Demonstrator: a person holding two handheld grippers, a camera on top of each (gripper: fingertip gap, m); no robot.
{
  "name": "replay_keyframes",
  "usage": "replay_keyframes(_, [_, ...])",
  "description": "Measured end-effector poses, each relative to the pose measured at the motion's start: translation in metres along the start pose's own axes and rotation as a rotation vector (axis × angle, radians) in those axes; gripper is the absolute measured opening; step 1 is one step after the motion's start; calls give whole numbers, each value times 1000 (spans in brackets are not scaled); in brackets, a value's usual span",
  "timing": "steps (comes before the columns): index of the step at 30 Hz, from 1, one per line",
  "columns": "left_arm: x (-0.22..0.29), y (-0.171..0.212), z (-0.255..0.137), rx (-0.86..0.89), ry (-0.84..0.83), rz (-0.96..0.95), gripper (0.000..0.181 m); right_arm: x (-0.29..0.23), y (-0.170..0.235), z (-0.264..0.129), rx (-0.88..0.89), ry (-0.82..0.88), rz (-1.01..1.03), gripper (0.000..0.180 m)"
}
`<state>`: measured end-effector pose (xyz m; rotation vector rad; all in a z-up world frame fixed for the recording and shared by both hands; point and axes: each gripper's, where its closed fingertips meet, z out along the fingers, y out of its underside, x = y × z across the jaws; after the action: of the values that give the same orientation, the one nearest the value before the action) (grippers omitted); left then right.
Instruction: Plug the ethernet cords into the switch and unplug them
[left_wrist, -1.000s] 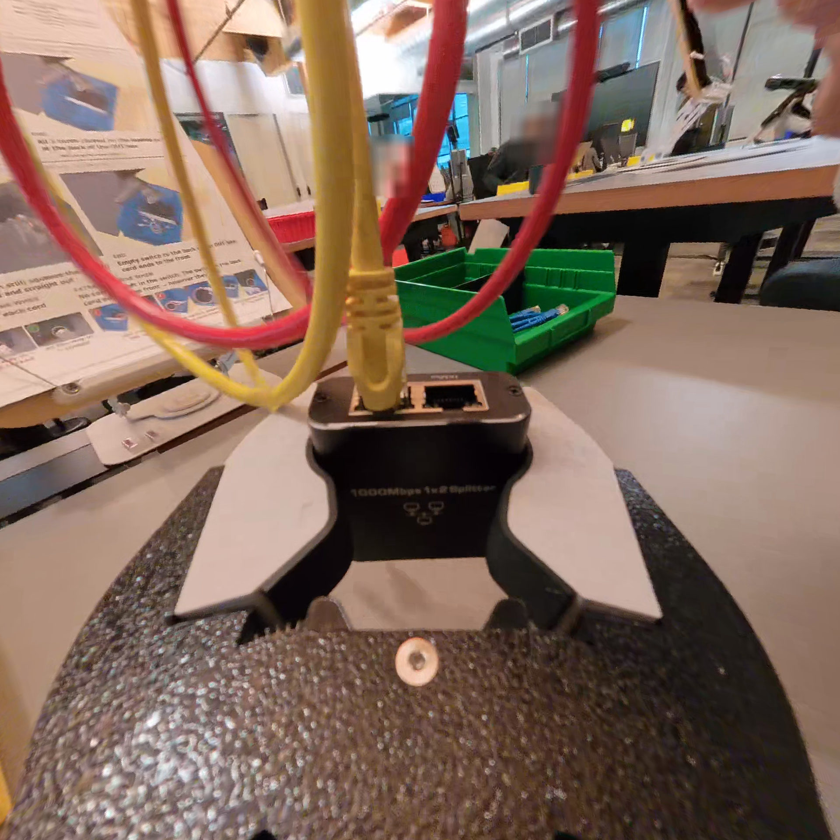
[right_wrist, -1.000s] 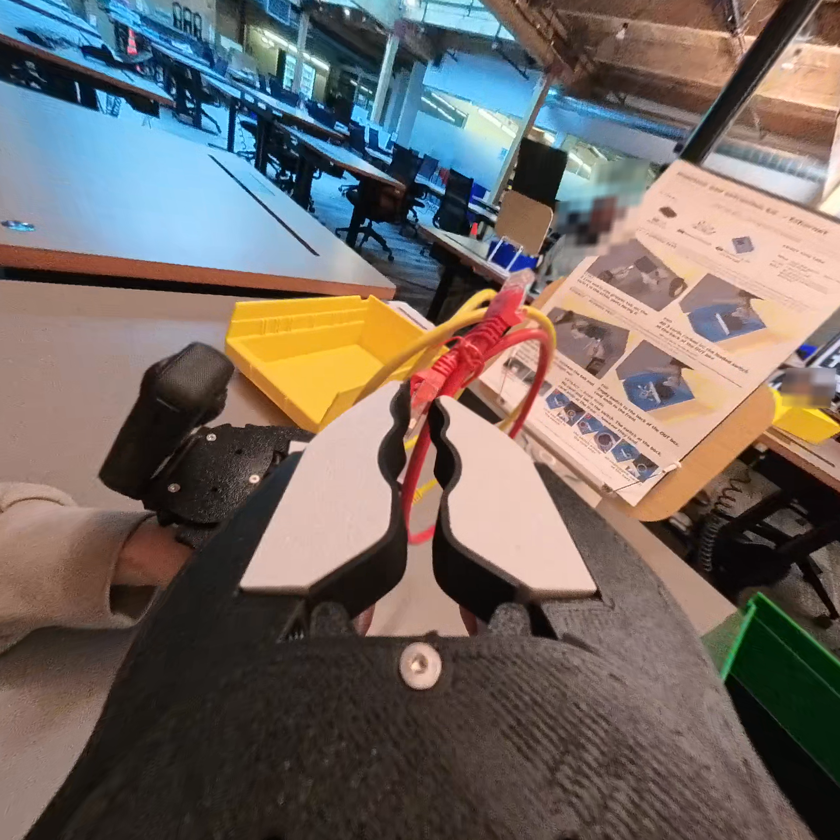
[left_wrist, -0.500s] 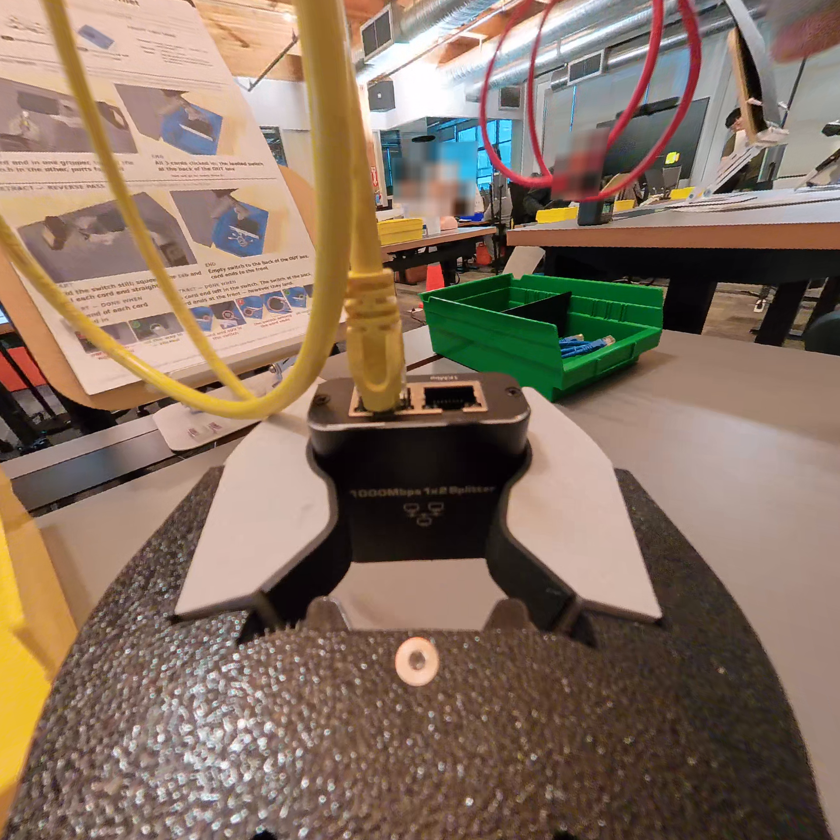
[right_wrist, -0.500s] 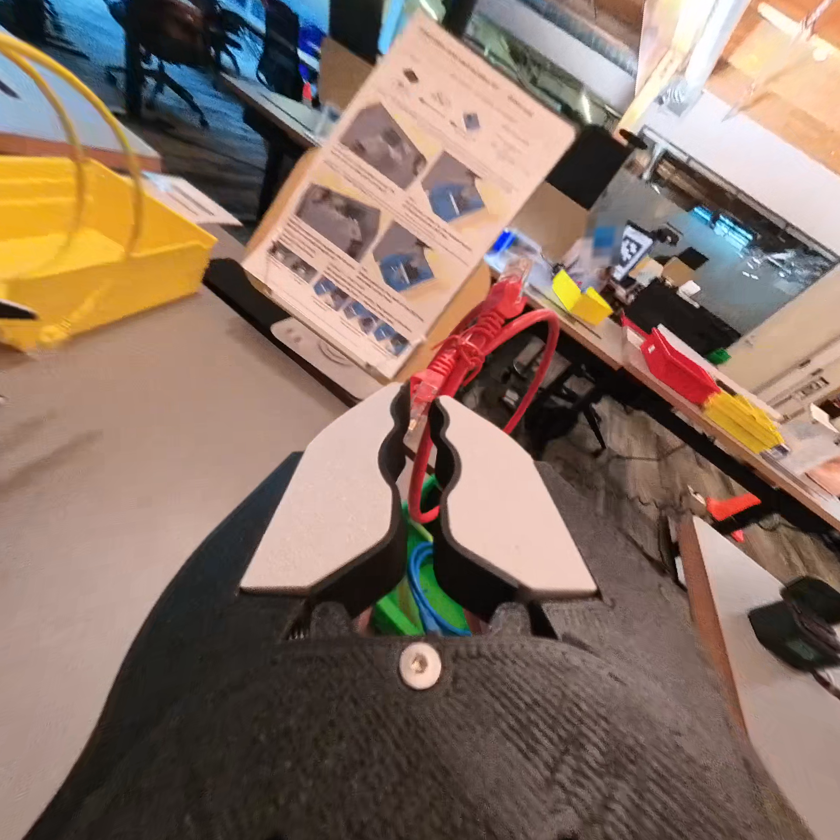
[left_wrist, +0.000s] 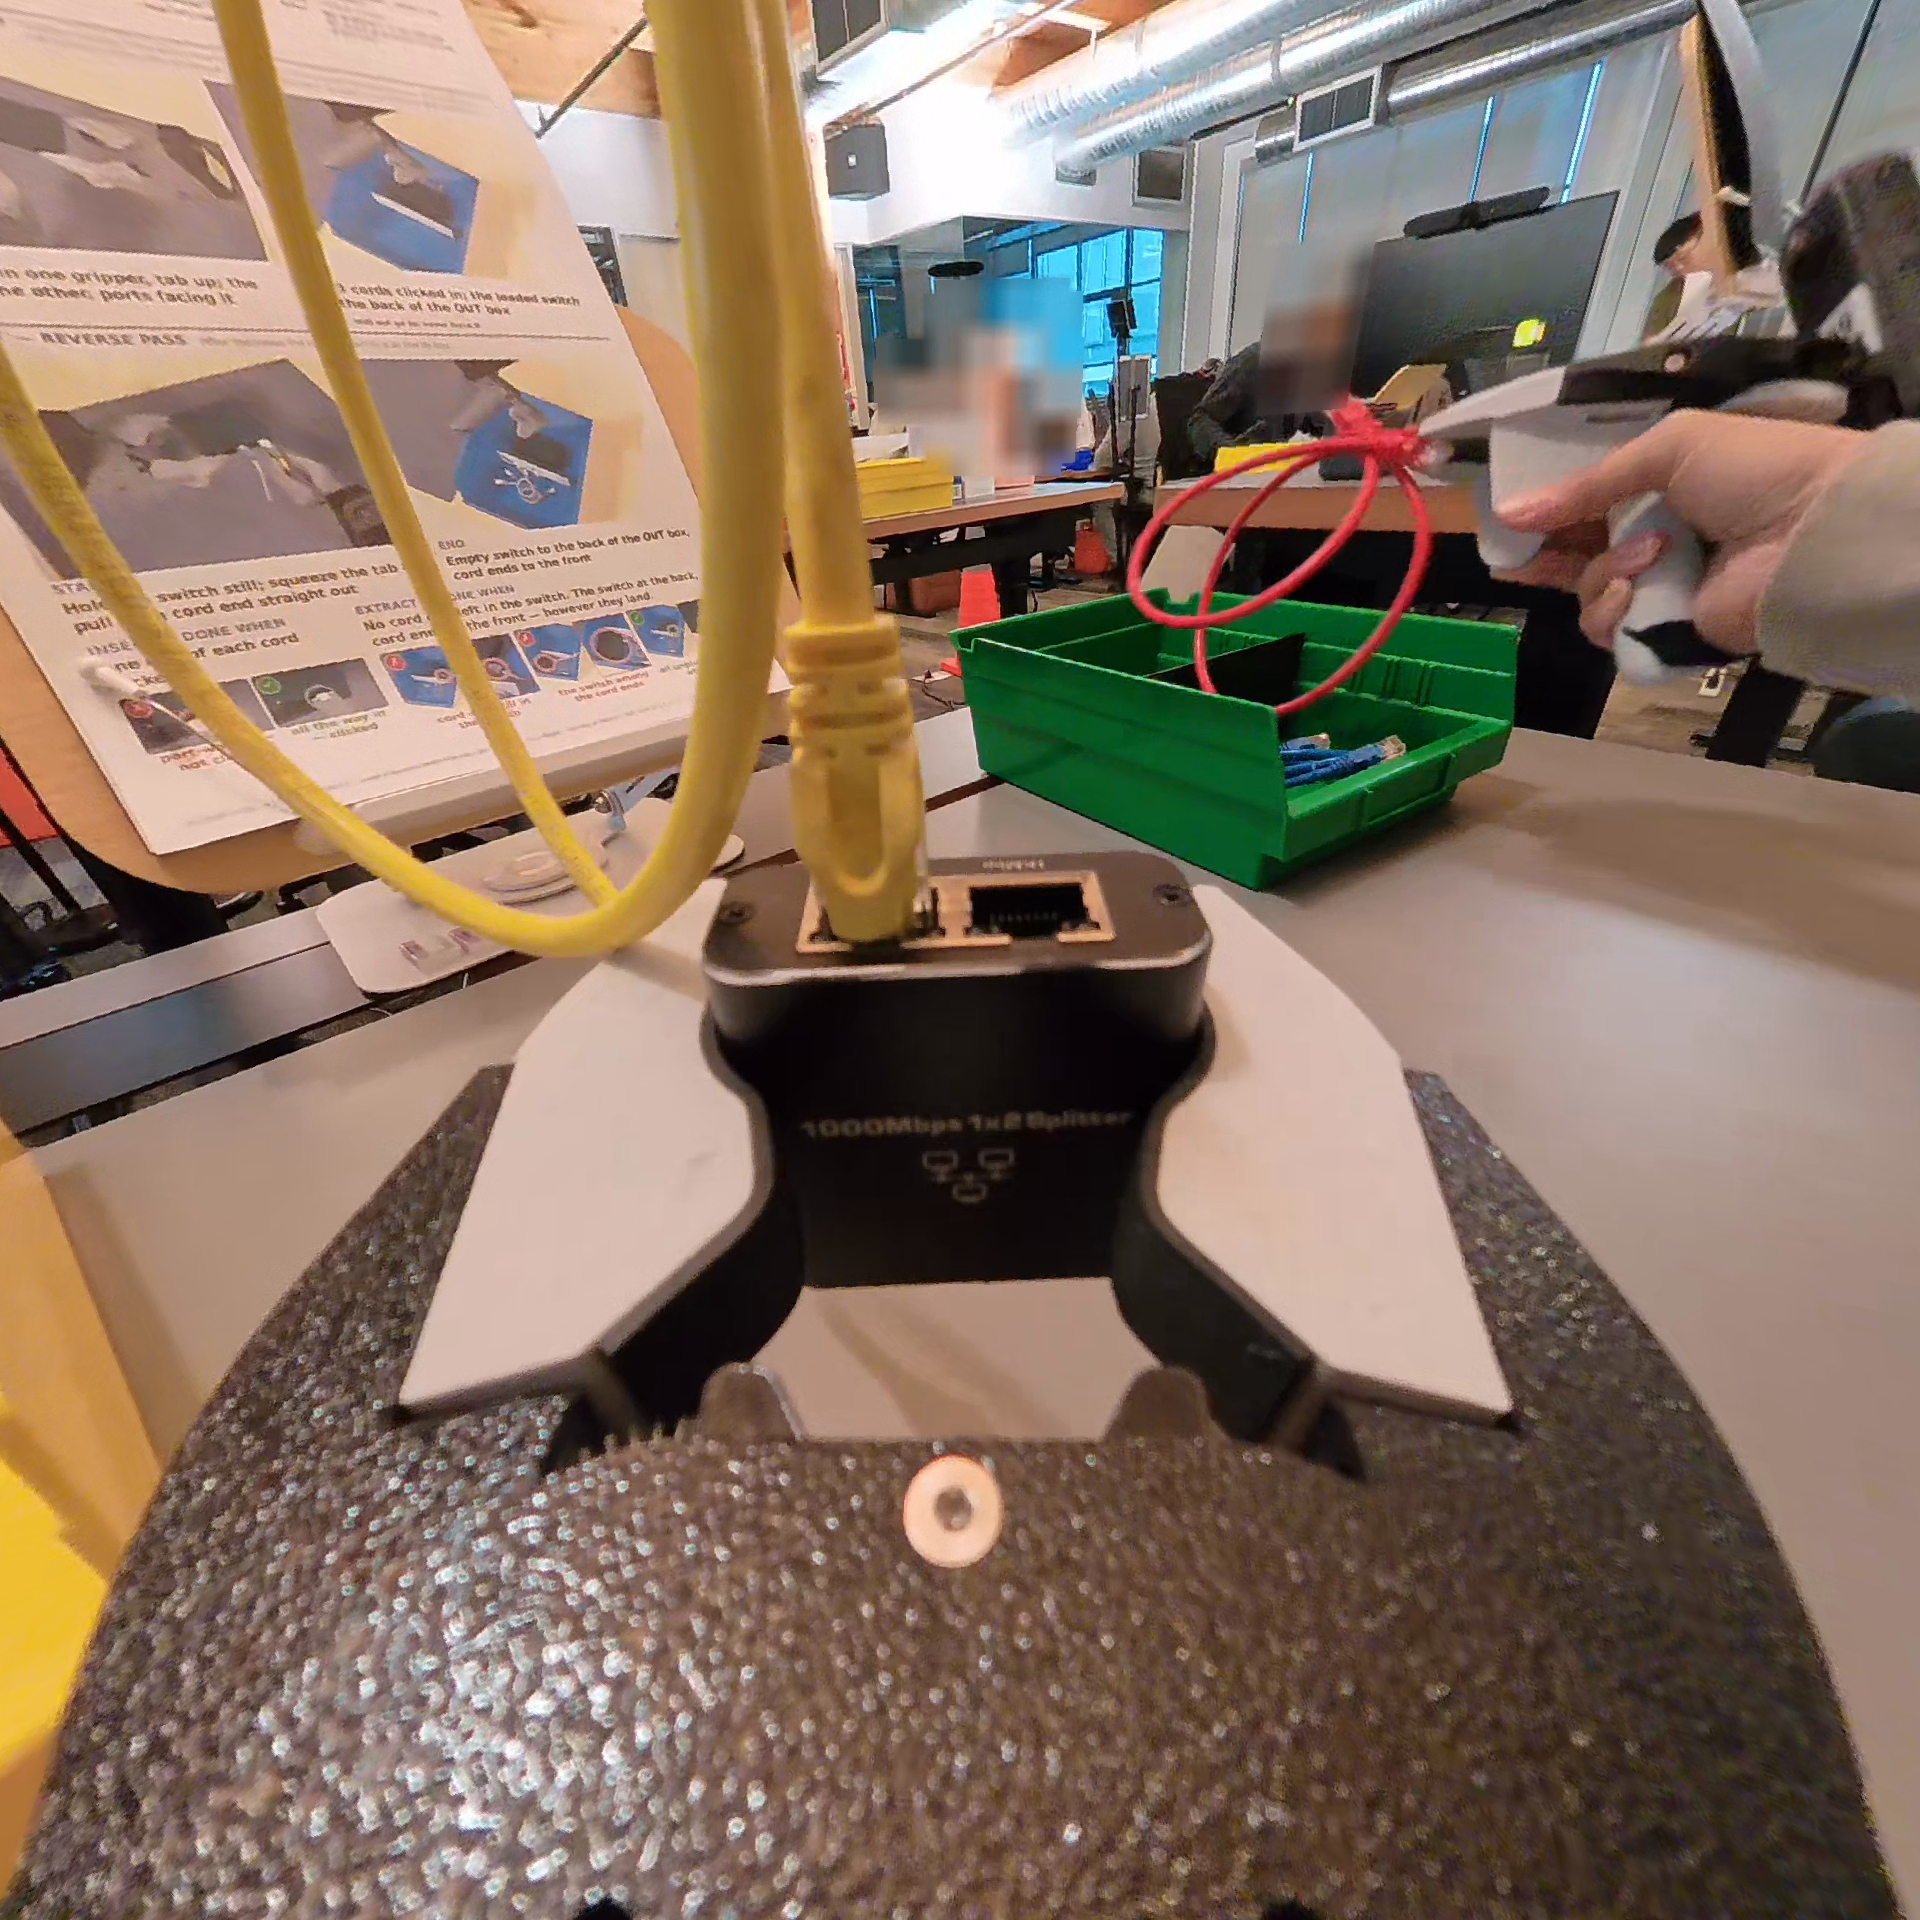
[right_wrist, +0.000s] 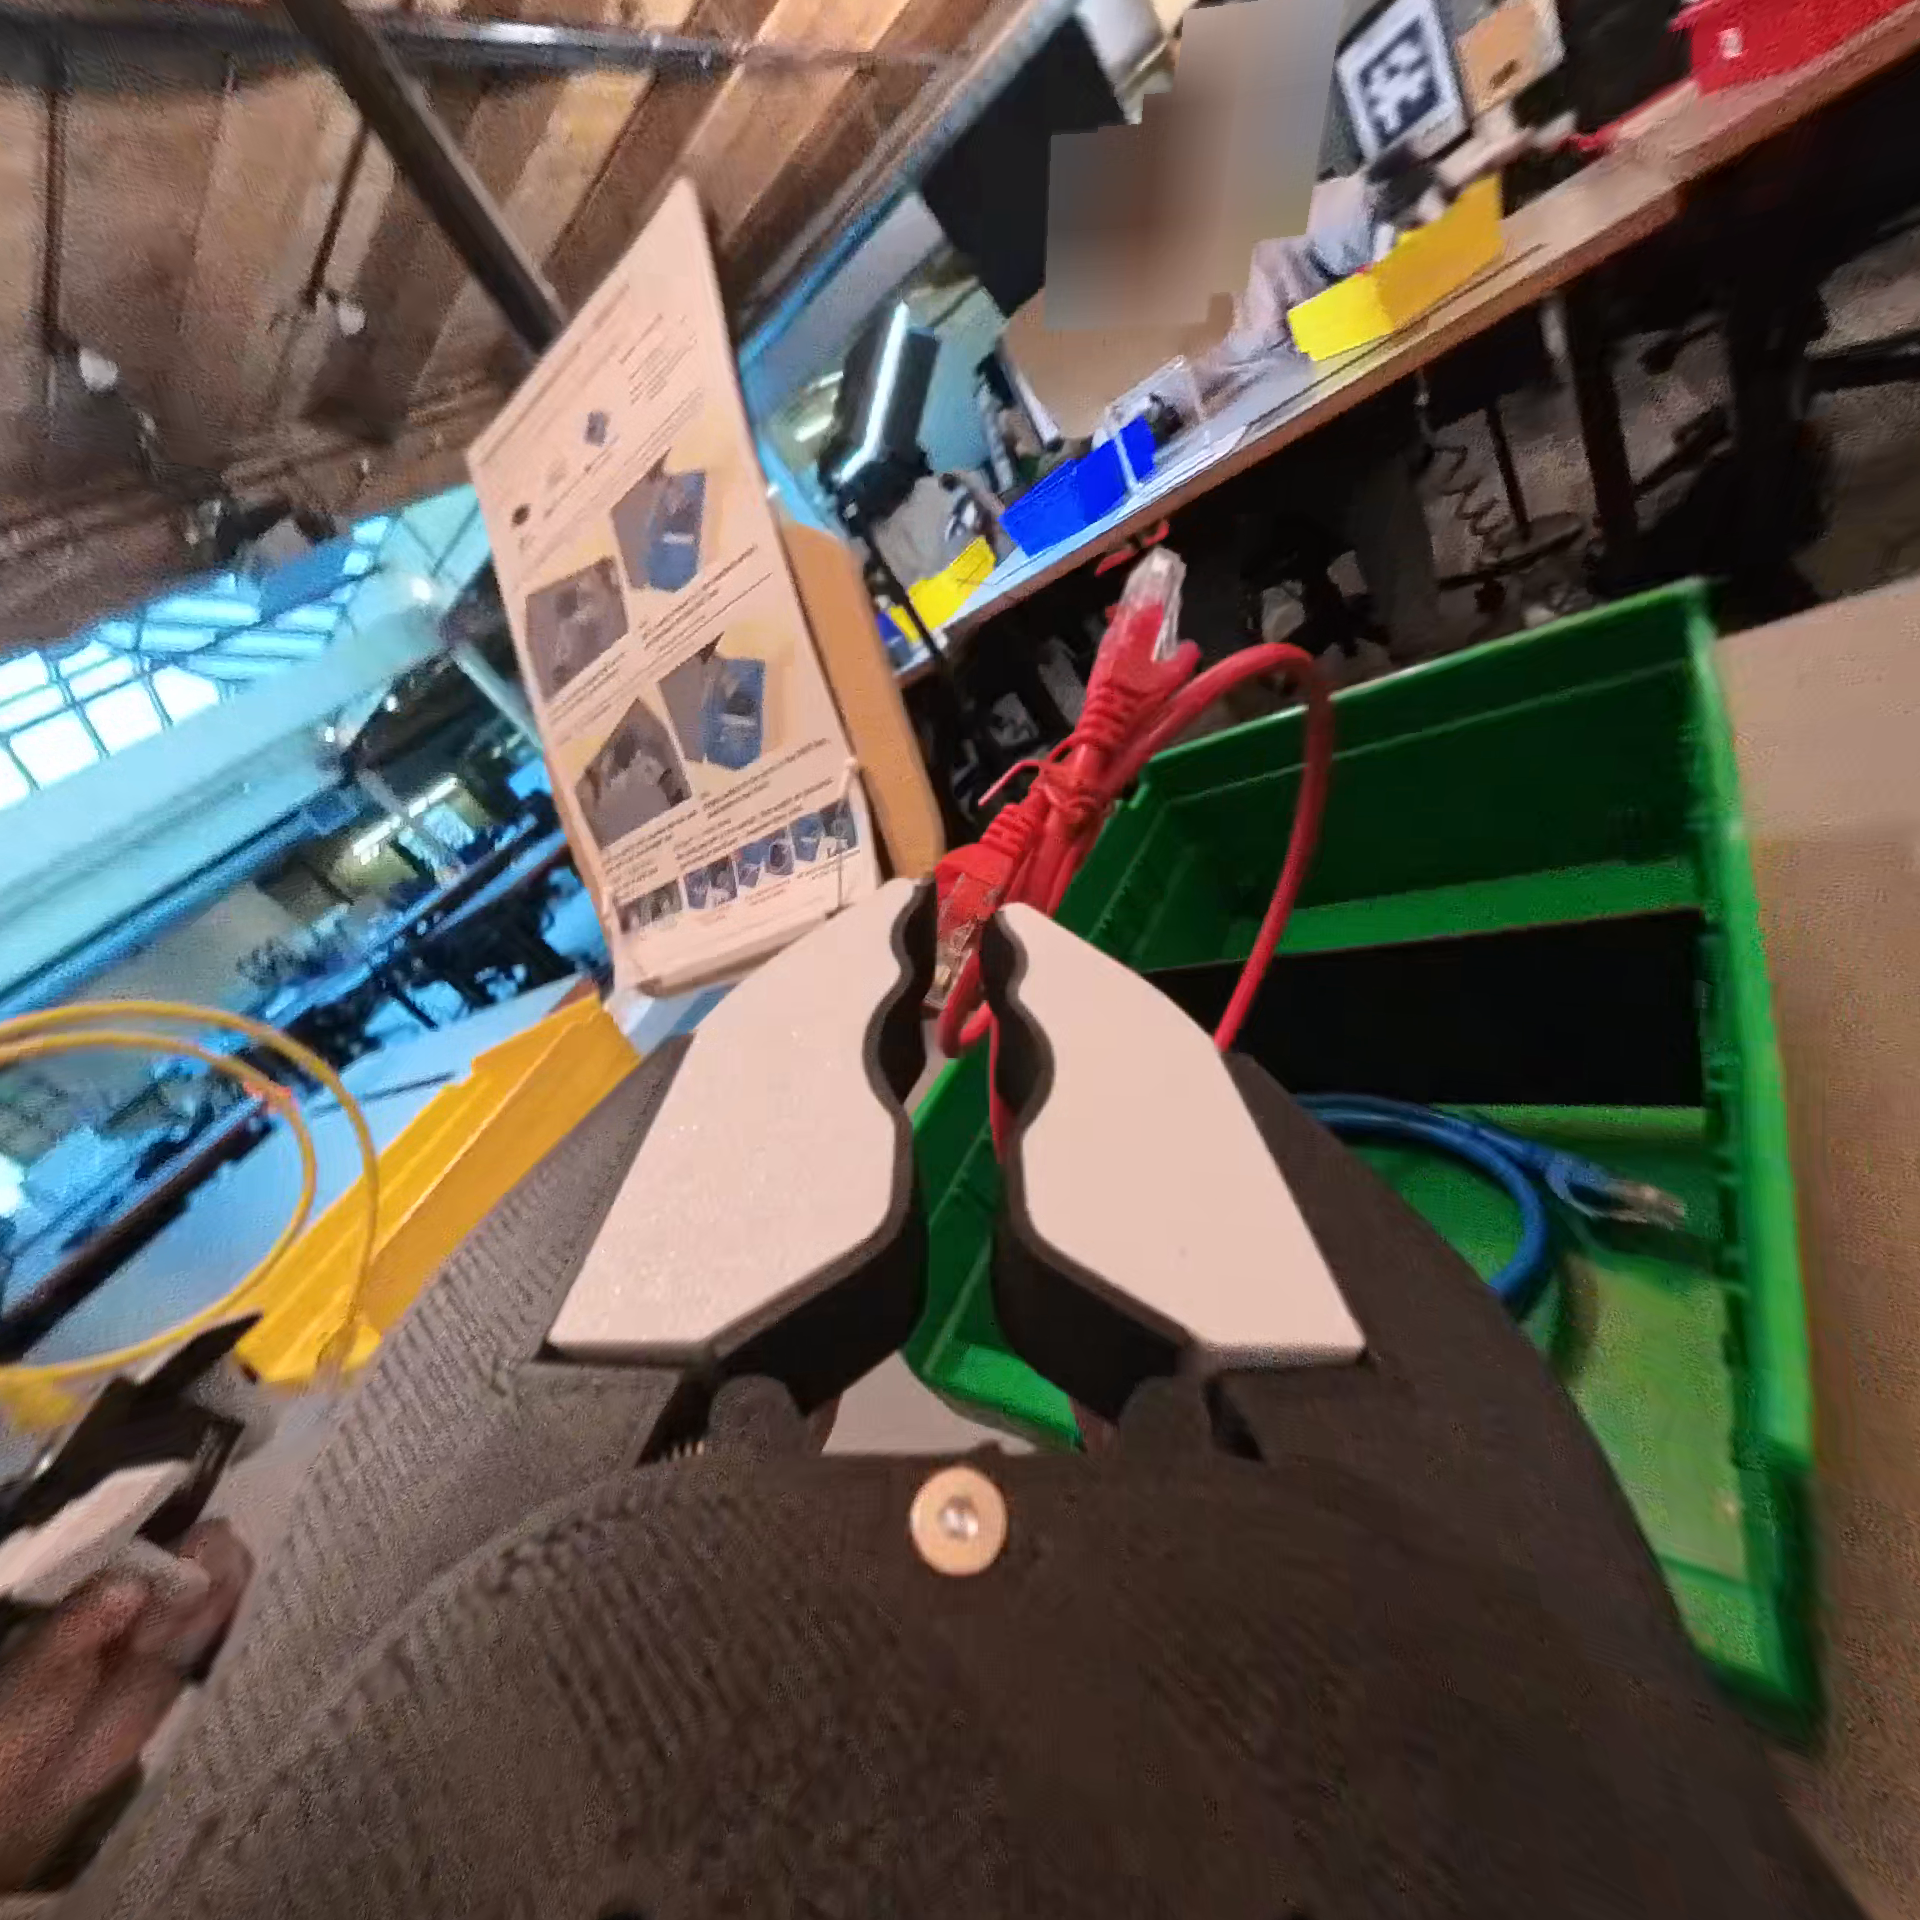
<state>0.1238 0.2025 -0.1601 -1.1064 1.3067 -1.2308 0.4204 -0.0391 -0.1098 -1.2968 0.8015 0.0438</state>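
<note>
My left gripper (left_wrist: 956, 997) is shut on the black switch (left_wrist: 961, 1081), ports facing away from me. A yellow ethernet cord (left_wrist: 852, 790) is plugged into its left port; the right port (left_wrist: 1034, 906) is empty. My right gripper (right_wrist: 951, 935) is shut on a coiled red ethernet cord (right_wrist: 1101, 769), held above the green bin (right_wrist: 1725, 935). The right gripper (left_wrist: 1455, 436) also shows in the left wrist view at far right, the red cord (left_wrist: 1288, 561) hanging over the green bin (left_wrist: 1143, 748). A blue cord (right_wrist: 1496, 1164) lies in the bin.
An instruction poster (left_wrist: 312, 436) stands behind the grey table (left_wrist: 1662, 987) at left. A yellow bin (right_wrist: 468, 1174) sits to the left. The yellow cord's loop (right_wrist: 312, 1143) and the left gripper (right_wrist: 94, 1496) show low left in the right wrist view. One gripper's finger ends stand about 40 cm off the other's.
My right gripper has carried the red cord away from the switch, rightward and down over the green bin. The left gripper still holds the switch with the yellow cord plugged in.
</note>
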Motion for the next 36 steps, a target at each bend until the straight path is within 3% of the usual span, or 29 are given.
replay_keyframes(4, [-2,1,0,-2,-2,-10,76,32,14,-15,-13,54,161,11])
replay_keyframes(9, [1,2,1,-5,7,-11,75,58,67,-31,-354,211,85,11])
replay_keyframes(14, [5,3,2,-10,16,-5,75,63,94,-19,-578,296,-198,13])
replay_keyframes(17, [8,3,3,-12,22,-4,75,94,93,-27,-766,517,-516,15])
replay_keyframes(20, [9,3,3,-13,26,-2,75,97,98,-29,-903,546,-620,35])
replay_keyframes(22, [9,2,3,-10,30,-7,75,89,84,-26,-838,578,-648,48])
replay_keyframes(25, [9,2,3,-10,31,-7,75,30,79,-4,-653,373,-561,61])
replay_keyframes(29, [11,2,3,-8,33,-4,75,-110,104,11,-485,-52,-478,68])
replay_keyframes(34, [17,2,5,-11,46,10,75,-291,156,-4,-288,-446,-496,58])
replay_keyframes(36, [19,2,5,-11,44,16,75,-327,174,-5,-254,-469,-531,54])
